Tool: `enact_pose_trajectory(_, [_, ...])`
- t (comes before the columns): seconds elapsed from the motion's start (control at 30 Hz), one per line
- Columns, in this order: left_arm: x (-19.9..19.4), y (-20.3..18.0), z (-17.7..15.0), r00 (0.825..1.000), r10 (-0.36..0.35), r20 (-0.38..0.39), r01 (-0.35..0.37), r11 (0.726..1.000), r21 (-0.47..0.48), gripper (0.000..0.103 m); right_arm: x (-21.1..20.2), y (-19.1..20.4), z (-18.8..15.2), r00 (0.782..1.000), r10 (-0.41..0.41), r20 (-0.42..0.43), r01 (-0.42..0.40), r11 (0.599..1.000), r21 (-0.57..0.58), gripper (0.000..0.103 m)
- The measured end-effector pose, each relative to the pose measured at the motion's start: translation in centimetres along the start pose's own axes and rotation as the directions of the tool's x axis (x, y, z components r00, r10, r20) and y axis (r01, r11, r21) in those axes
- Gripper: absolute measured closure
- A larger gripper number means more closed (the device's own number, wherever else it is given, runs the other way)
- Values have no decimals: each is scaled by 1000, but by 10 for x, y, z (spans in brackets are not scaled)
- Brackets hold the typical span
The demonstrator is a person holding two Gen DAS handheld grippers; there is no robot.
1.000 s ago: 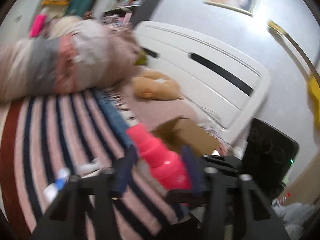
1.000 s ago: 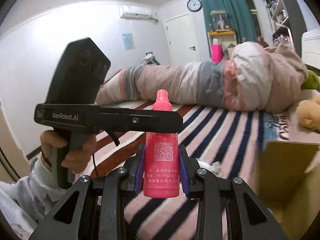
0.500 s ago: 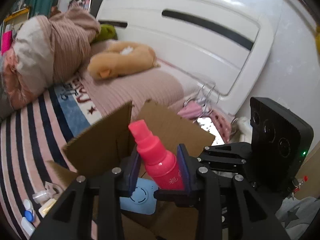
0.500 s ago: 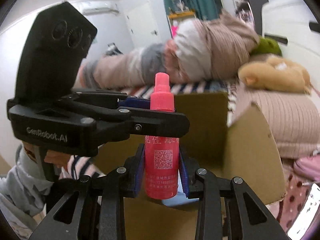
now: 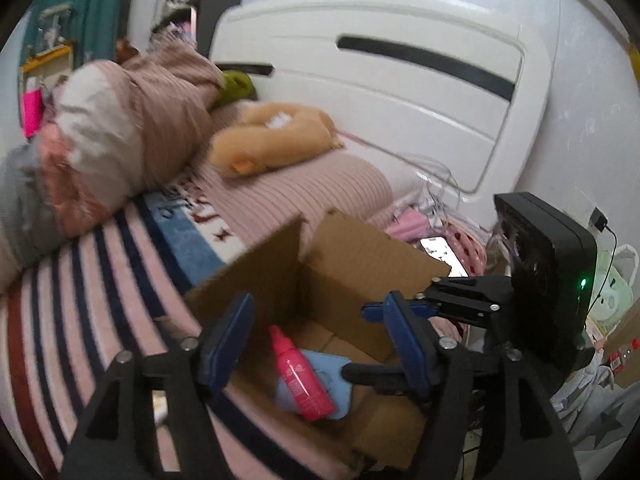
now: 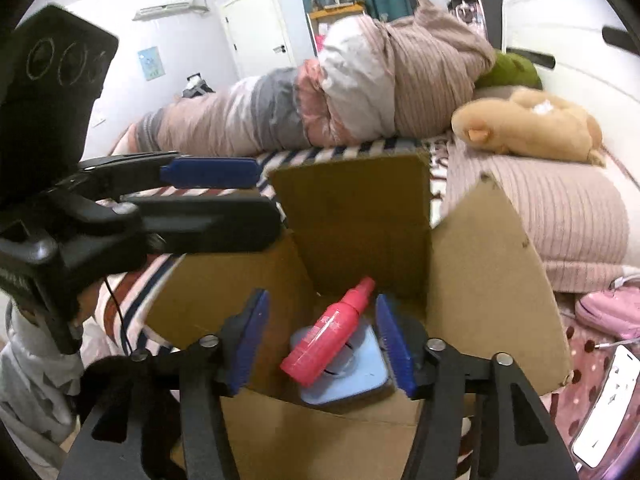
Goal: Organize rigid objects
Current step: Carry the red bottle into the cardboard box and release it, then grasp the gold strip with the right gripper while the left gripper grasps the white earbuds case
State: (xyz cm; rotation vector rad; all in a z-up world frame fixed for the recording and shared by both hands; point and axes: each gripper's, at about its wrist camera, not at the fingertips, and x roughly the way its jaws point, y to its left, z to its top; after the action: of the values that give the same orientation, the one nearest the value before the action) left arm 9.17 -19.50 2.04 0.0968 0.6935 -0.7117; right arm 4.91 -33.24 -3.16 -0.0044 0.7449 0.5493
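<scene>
A pink spray bottle (image 5: 304,376) (image 6: 332,332) lies tilted inside an open cardboard box (image 5: 360,252) (image 6: 352,216), resting on a light blue flat object (image 5: 316,364) (image 6: 360,376). My left gripper (image 5: 316,312) hovers over the box with its jaws opening; the bottle lies below the gap, untouched by the pads. My right gripper (image 6: 320,308) is also opening above the bottle, its blue pads clear of it. Each gripper shows in the other's view: the right gripper (image 5: 360,340) at the box's right side, the left gripper (image 6: 268,196) at its left.
The box sits on a striped bed cover (image 5: 80,288). Behind it lie a rolled duvet (image 6: 340,88), a tan plush toy (image 5: 272,140) and a pink ribbed pillow (image 6: 540,200). A lit phone (image 5: 440,252) and a pink bag (image 6: 612,312) lie right of the box. A white headboard (image 5: 400,80) stands behind.
Both grippers carried the pink bottle from over the striped cover to above the box. Their jaws have opened and the bottle has dropped onto the blue object inside.
</scene>
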Motion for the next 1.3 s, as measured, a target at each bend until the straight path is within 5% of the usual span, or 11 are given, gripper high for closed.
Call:
enact_pose_trajectory(0.2, [-72, 46, -24, 986, 150, 72, -146, 987, -62, 33, -15, 49, 19, 996, 47, 71, -43, 998, -52, 49])
enact_pose_trajectory(0.33, [-113, 92, -60, 952, 297, 75, -285, 949, -131, 29, -5, 91, 31, 993, 93, 74, -87, 992, -88, 48])
enact_pose_trajectory(0.47, [-125, 137, -100, 930, 366, 34, -355, 917, -185, 29, 33, 136, 38, 985, 175, 3, -173, 978, -117, 48])
enact_pose_trajectory(0.63, [-109, 189, -146, 936, 353, -23, -345, 898, -272, 29, 99, 170, 33, 979, 153, -132, -168, 978, -120, 46])
enact_pose_trajectory(0.77, [-68, 220, -179, 940, 323, -110, -341, 891, -301, 29, 159, 163, 18, 972, -9, -234, -25, 990, -138, 44])
enact_pose_trajectory(0.9, [-32, 234, -201, 941, 292, -171, -334, 883, -331, 29, 202, 133, 6, 943, -129, -308, 104, 990, -99, 44])
enact_pose_trajectory(1.07, [-6, 243, -213, 942, 282, -184, -331, 876, -352, 29, 230, 100, -5, 920, -119, -374, 123, 992, -11, 44])
enact_pose_trajectory(1.17, [0, 246, -213, 942, 287, -177, -333, 872, -359, 30, 238, 90, -6, 925, -101, -367, 115, 993, 17, 44])
enact_pose_trajectory(1.23, [1, 247, -213, 938, 298, -179, -345, 866, -363, 42, 238, 90, -5, 930, -110, -350, 115, 993, -7, 45])
enact_pose_trajectory(1.3, [2, 246, -212, 934, 304, -188, -353, 869, -347, 50, 237, 93, -7, 930, -134, -343, 126, 991, -46, 61])
